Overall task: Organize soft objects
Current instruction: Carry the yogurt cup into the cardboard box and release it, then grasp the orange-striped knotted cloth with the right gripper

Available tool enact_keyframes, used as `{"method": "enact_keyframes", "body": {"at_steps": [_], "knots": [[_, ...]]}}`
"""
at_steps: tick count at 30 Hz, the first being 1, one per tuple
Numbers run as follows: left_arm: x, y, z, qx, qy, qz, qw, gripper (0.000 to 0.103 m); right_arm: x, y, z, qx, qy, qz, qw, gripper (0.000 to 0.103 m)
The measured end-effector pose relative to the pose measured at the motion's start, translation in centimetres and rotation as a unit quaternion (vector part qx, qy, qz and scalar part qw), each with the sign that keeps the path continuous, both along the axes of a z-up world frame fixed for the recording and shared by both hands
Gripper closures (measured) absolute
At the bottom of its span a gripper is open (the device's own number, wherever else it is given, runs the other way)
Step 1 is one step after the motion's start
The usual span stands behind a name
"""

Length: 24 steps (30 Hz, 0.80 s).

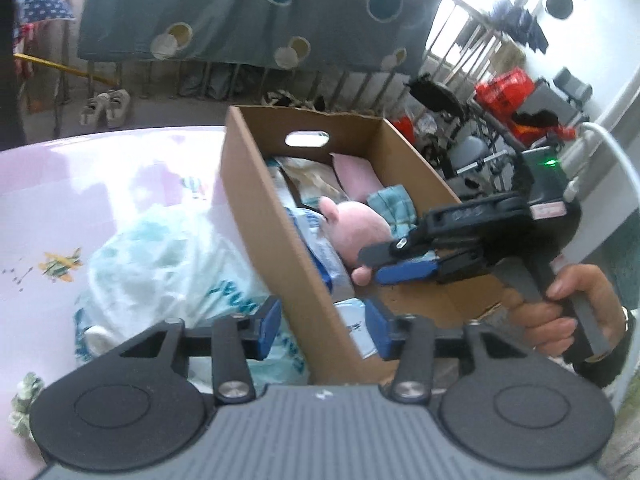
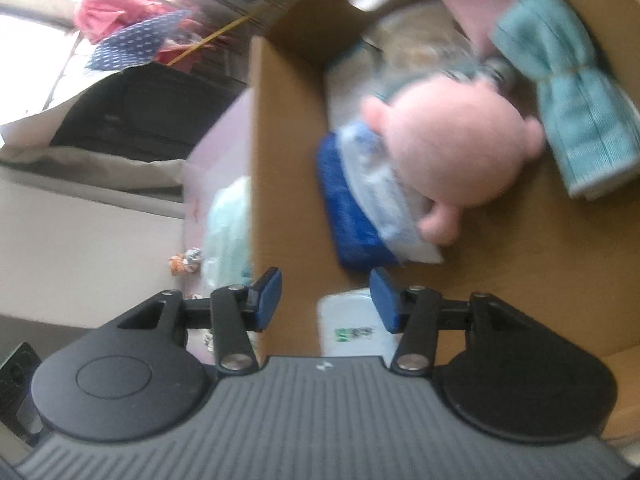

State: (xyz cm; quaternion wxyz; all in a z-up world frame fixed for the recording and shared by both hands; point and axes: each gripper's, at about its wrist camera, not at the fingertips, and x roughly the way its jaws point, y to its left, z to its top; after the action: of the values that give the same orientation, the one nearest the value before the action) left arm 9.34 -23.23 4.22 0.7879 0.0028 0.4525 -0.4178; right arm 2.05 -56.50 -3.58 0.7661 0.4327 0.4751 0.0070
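The packing step is judged to be in hand: soft things are being gathered into one cardboard box (image 1: pixel 256 216), which is standing on the pink printed sheet (image 1: pixel 80 184) at the right of the scene. Inside the box one pink plush toy (image 1: pixel 356 224) is lying in the middle, with one folded teal cloth (image 2: pixel 576 120) to its right, one pink pad (image 1: pixel 352 176) at the far end, and two wrapped packs, as far as can be counted, along the left wall. Outside, just left of the box, one white and teal plastic bag (image 1: pixel 160 264) is waiting, and it is judged to be the next thing to be taken. The left gripper (image 1: pixel 320 320) is being held partly open across the near box wall, gripping nothing. The right gripper (image 2: pixel 326 300) is standing partly open too, empty, near the plush toy. One small crumpled cloth (image 1: pixel 24 404) is lying at the near left.
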Motion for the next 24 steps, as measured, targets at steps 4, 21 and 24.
{"method": "enact_keyframes", "body": {"at_steps": [4, 21, 24], "knots": [[0.1, 3.8, 0.1, -0.009, -0.002, 0.03, 0.9995, 0.046, 1.3, 2.0, 3.2, -0.022, -0.037, 0.023, 0.999, 0.049], [6.1, 19.3, -4.7, 0.107, -0.118, 0.388, 0.9076, 0.041, 19.2, 23.8, 5.7, -0.055, -0.131, 0.269, 0.953, 0.039], [9.1, 21.0, -6.8, 0.128, -0.111, 0.438, 0.883, 0.043, 23.9, 28.6, 4.0, -0.059, -0.13, 0.316, 0.938, 0.039]]}}
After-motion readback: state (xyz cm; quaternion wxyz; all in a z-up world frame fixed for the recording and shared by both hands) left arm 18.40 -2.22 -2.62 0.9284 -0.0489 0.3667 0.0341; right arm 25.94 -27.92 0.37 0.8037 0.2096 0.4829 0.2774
